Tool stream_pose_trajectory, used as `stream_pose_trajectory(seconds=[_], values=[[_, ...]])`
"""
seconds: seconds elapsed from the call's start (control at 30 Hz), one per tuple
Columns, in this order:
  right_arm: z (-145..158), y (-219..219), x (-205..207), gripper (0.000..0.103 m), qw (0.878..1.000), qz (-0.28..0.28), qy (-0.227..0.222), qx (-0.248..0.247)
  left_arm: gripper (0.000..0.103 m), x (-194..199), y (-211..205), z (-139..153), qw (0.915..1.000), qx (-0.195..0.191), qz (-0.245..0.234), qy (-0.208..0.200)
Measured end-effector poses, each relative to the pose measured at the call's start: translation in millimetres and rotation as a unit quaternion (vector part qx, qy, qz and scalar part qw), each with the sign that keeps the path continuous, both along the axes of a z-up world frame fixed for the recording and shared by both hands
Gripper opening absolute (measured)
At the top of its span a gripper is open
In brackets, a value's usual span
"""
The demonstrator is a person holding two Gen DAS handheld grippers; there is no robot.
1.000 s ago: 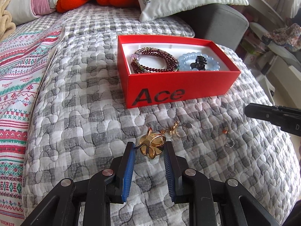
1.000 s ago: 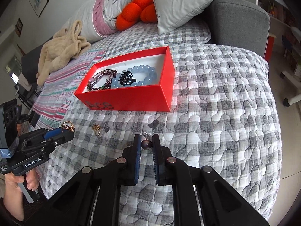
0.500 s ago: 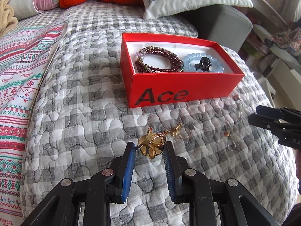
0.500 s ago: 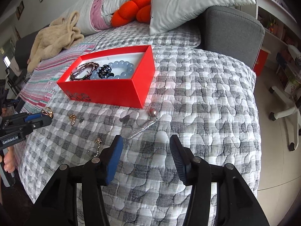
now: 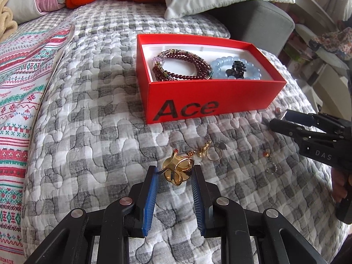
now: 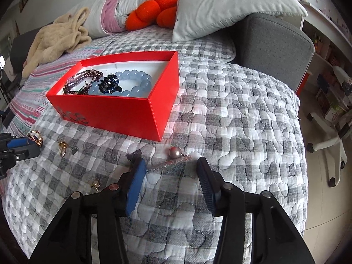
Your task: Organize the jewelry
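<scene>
- My left gripper (image 5: 175,173) is clamped on a gold ring (image 5: 177,169) held by its edges above the checked quilt (image 5: 92,118), well short of the red box (image 5: 211,103); a tilt on the way over could let it slip out.
- My right gripper (image 6: 170,176) stands wide apart over a pearl pin (image 6: 173,157) lying just in front of the box; closing off-centre could pinch the quilt or roll the pearl away.
- Small earrings (image 5: 205,151) lie loose near the ring, easy to scatter with a careless sweep.
</scene>
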State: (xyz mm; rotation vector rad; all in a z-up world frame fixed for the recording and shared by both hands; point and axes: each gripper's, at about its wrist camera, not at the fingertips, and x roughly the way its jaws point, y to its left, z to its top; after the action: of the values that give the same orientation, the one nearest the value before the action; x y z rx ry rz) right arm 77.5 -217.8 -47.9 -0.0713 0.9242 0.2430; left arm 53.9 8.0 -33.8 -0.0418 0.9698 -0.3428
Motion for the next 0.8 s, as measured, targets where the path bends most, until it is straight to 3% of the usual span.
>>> stream_pose_trajectory(seconds=[0.33,0.43,0.8], values=[[3,-20,4,0.049,0.997,-0.006,0.021,0.08,0.025,1,-1,0,1.0,-0.001,0.0,0.0],[1,-16,8,0.044,0.998,-0.017,0.017,0.061,0.024,1,-2,0,1.0,0.0,-0.001,0.0],[2,-6,5,0.041,0.999,-0.019,0.013,0.029,0.024,2,-3,0,1.0,0.001,-0.001,-0.001]])
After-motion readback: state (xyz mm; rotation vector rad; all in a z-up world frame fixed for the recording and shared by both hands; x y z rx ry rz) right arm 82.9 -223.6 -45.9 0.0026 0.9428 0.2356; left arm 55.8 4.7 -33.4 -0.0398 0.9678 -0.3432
